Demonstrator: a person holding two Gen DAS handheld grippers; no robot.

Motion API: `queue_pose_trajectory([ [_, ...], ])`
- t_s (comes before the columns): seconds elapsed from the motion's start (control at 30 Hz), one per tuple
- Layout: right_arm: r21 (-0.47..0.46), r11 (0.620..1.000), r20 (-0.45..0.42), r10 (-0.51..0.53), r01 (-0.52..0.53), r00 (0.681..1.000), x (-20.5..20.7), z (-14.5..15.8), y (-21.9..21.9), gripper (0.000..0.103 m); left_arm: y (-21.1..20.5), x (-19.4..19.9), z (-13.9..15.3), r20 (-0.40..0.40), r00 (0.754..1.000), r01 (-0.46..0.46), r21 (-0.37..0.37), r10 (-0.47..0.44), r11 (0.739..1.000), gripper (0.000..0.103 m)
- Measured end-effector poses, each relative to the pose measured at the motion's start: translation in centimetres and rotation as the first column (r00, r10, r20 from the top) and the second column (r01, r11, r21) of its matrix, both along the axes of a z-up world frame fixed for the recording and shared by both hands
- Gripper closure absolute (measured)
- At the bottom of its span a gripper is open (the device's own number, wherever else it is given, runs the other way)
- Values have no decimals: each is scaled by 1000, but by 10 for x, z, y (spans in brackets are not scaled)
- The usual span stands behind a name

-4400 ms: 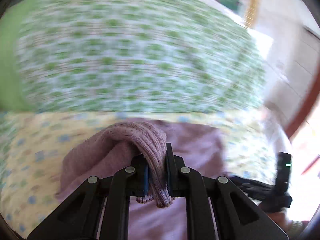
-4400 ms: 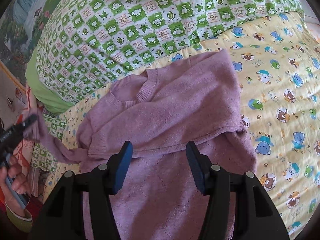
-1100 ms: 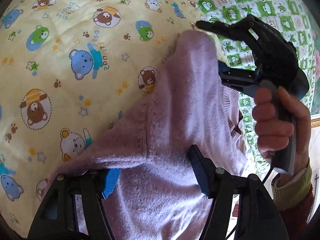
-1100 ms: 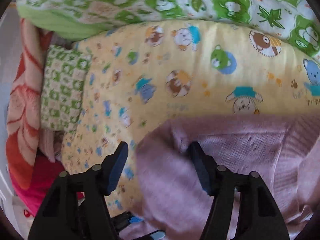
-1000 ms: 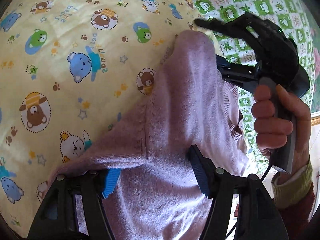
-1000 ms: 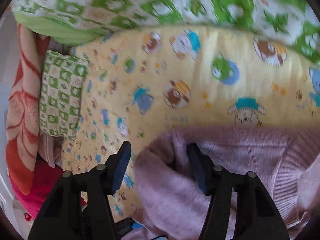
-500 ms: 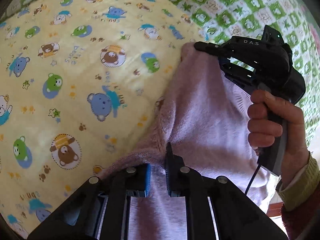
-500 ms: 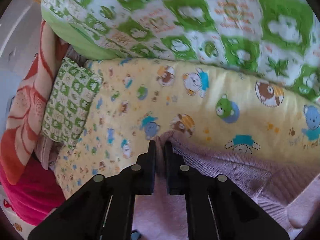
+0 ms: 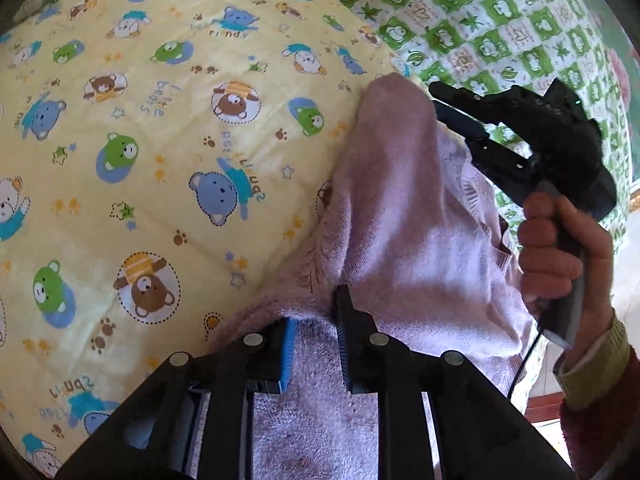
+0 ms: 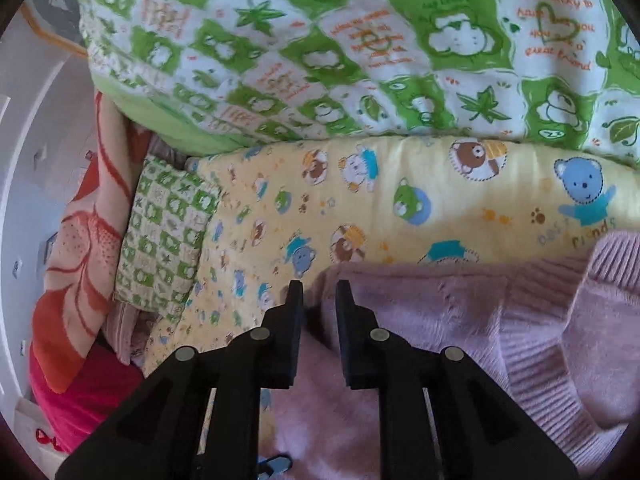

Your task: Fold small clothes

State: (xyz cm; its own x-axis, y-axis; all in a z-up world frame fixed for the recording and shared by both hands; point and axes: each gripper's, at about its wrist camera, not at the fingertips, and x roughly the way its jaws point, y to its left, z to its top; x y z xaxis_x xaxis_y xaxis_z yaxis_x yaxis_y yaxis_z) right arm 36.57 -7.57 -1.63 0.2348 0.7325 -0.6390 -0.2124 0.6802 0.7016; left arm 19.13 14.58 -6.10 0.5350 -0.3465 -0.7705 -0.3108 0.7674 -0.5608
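Observation:
A small pink knitted sweater [image 9: 404, 216] lies on a yellow bear-print quilt [image 9: 160, 152]. My left gripper [image 9: 314, 316] is shut on the sweater's near edge, with the cloth pinched between its jaws. In the left wrist view my right gripper [image 9: 448, 104] is held in a hand at the sweater's far corner. In the right wrist view the right gripper [image 10: 318, 292] is shut on that corner of the sweater [image 10: 460, 320], with the ribbed part to the right.
A green and white checked quilt [image 10: 340, 48] is piled behind the yellow quilt [image 10: 400, 192]. A small green checked pillow [image 10: 164, 236] and an orange patterned blanket [image 10: 80, 248] lie at the left edge of the bed.
Both grippers have closed from wide open onto the sweater's edge, one at each end. The sweater's edge is now lifted slightly off the quilt.

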Motion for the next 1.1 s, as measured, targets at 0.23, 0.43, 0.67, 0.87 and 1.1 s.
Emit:
queue_pose_trajectory([
  [0.23, -222, 966, 82, 154, -132, 985, -10, 10, 44, 83, 5, -1, -6, -5, 1000, -8, -19, 8, 1000, 82],
  [0.43, -360, 901, 25, 270, -243, 963, -7, -7, 76, 92, 4, -5, -5, -1, 1000, -3, 8, 3, 1000, 85],
  [0.67, -257, 955, 223, 209, -150, 952, -7, 16, 80, 96, 1, 1, 1, 0, 1000, -21, 87, 21, 996, 89],
  [0.87, -259, 963, 118, 101, -68, 988, 3, -12, 61, 89, 12, 0, 2, 5, 1000, 5, 1, -5, 1000, 82],
  [1.1, -134, 984, 239, -83, 117, 967, -41, 61, -9, 49, 11, -17, 16, -16, 998, 59, 19, -59, 998, 63],
])
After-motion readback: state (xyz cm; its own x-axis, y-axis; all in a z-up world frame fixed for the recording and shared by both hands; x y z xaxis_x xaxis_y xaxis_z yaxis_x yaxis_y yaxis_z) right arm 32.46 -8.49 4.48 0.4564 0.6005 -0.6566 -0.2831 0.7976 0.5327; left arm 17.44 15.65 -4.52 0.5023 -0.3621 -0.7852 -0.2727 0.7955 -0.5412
